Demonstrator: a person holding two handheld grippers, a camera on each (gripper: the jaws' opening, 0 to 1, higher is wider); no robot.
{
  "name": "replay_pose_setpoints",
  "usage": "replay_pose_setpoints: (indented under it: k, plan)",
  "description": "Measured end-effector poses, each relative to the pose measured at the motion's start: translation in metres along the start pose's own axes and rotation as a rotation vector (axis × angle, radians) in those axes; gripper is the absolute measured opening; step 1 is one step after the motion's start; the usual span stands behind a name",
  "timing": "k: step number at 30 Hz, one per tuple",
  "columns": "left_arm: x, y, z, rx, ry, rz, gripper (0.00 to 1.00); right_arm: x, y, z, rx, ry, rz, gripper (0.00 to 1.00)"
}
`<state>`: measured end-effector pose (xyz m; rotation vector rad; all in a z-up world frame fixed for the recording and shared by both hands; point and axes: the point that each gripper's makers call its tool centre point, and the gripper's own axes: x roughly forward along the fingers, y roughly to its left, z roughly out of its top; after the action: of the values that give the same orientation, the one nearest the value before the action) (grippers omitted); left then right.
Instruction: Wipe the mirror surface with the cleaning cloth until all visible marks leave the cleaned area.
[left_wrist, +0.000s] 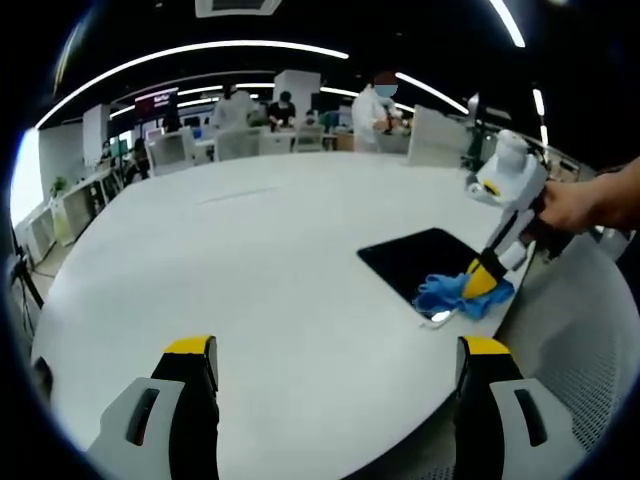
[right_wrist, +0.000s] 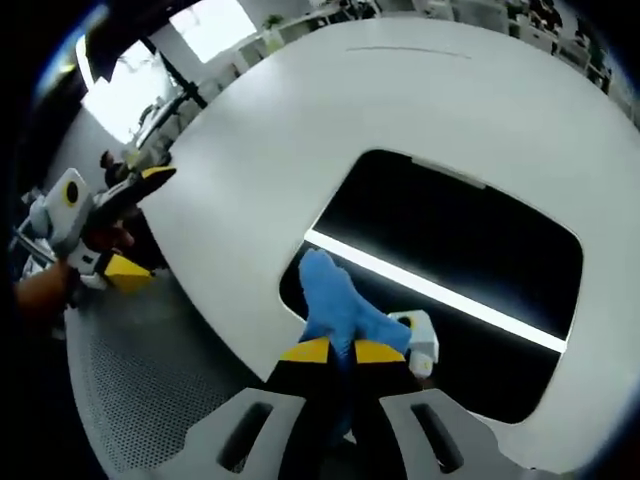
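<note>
A dark rectangular mirror lies flat on the round white table near its edge. It reflects a bright strip of ceiling light. A blue cleaning cloth rests on the mirror's near corner. My right gripper is shut on the cloth and presses it onto the glass. My left gripper hovers open over bare table, well left of the mirror, with nothing between its yellow-tipped fingers. In the right gripper view the left gripper shows off the table's edge, held by a hand.
A grey mesh chair seat stands just beyond the table edge beside the mirror. Several people work at desks far behind the table. A hand holds the right gripper.
</note>
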<state>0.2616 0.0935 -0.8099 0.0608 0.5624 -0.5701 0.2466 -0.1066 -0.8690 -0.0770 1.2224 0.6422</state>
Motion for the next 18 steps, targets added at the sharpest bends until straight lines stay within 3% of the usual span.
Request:
replay_pose_setpoints:
  k: [9,14,18]
  plan:
    - [0.000,0.000,0.000,-0.003,0.000,0.001,0.99,-0.012,-0.024,-0.012,0.037,-0.004,-0.024,0.01]
    - [0.000,-0.001,0.000,-0.002,0.002,-0.003,0.99,-0.013,-0.025,-0.012,0.031,-0.014,-0.028,0.01]
    - [0.000,-0.002,-0.001,-0.003,0.004,-0.009,0.99,-0.011,-0.026,-0.008,0.017,0.016,-0.036,0.01]
